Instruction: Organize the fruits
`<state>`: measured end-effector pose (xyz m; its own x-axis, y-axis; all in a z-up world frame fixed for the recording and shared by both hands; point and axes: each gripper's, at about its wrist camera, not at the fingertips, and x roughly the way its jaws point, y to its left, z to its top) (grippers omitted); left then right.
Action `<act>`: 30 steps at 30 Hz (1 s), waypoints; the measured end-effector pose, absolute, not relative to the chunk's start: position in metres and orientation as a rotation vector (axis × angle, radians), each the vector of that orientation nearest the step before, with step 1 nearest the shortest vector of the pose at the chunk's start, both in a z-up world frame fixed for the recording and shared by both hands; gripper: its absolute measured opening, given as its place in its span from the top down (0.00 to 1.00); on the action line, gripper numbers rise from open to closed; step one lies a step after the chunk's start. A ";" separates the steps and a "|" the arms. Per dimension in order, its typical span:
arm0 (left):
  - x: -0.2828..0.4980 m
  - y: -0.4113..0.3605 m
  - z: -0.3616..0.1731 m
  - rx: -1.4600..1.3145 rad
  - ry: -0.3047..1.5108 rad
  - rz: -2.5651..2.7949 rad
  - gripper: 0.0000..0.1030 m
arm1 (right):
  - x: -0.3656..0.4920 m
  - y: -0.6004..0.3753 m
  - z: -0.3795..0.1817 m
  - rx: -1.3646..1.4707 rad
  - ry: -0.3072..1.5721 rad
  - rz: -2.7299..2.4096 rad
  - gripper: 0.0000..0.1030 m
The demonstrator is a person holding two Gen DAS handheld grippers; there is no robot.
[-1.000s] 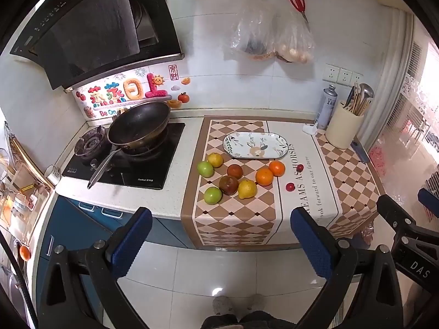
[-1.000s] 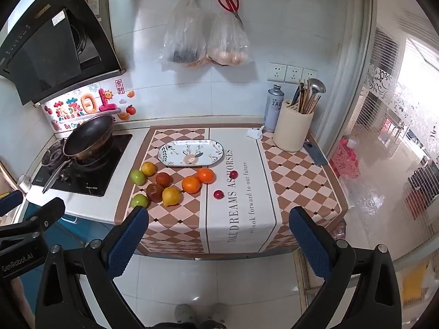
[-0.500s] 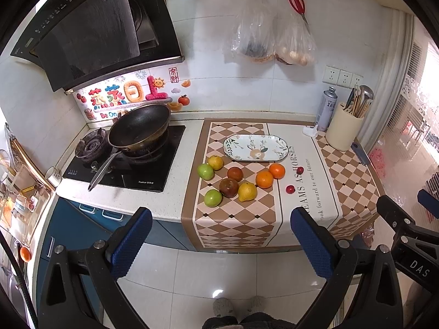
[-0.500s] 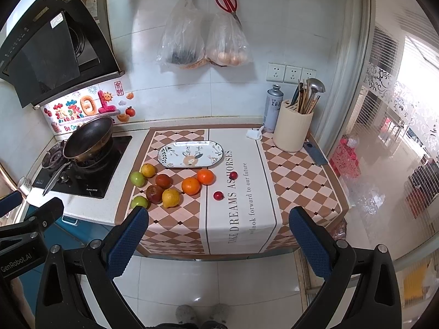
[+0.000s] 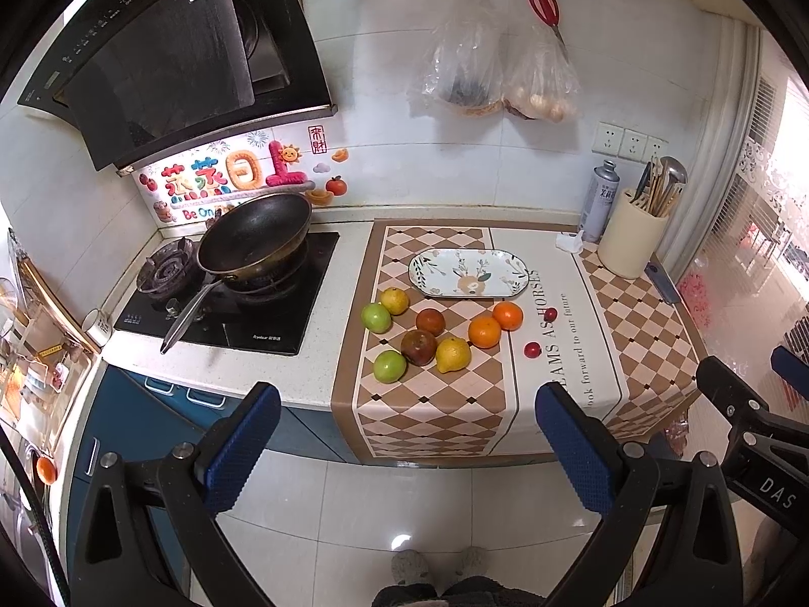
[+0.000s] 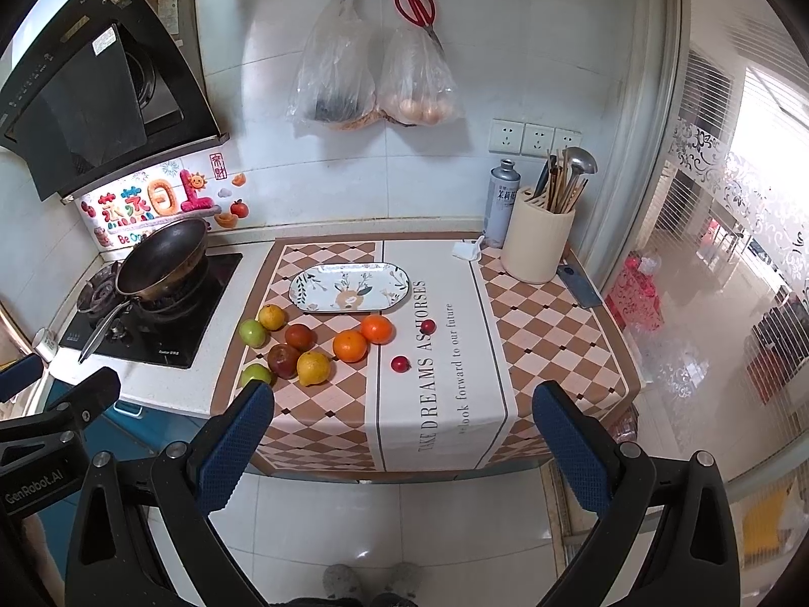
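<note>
I hold two tongs out in front of me, both spread wide with nothing between the blue pads. My left tongs (image 5: 407, 442) and my right tongs (image 6: 404, 437) hang above the floor tiles, short of the counter edge and well apart from everything on it.

Beyond the fingertips, a checkered cloth (image 5: 430, 404) drapes over the counter front. The fruit sits loose on it, ahead of the left tongs and ahead-left of the right tongs. Nearest is a green apple (image 5: 390, 366), which the left view shows whole; in the right view my left pad (image 6: 235, 440) covers its lower half. Just past it lie a dark red fruit (image 5: 418, 347) and a lemon (image 5: 453, 354), touching. Farther on are two oranges (image 6: 362, 338) side by side, another green apple (image 6: 252, 332), a yellow fruit (image 6: 272, 316) and a brownish fruit (image 6: 300, 337). Two small red fruits (image 6: 400, 364) lie apart to the right on the lettered strip.

Behind the fruit rests an oval patterned plate (image 5: 430, 280), holding no fruit.

Far left is a black pan (image 5: 253, 240) on the stove. Far right, a cream utensil holder (image 6: 538, 248) stands beside a spray can (image 6: 501, 202). Only the right view takes in the bright glass doors (image 6: 733, 273) off to the right.
</note>
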<state>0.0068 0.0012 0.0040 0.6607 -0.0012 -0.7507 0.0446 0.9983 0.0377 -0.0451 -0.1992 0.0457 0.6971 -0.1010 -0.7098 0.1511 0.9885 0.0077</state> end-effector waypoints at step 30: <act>0.009 0.000 0.009 0.051 0.842 -0.026 0.00 | -0.048 -0.205 0.060 0.066 0.776 -0.140 0.00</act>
<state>0.0087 0.0003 0.0089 0.6660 -0.0031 -0.7459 0.0436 0.9984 0.0348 -0.0476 -0.2055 0.0600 0.7052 -0.1015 -0.7017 0.1502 0.9886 0.0080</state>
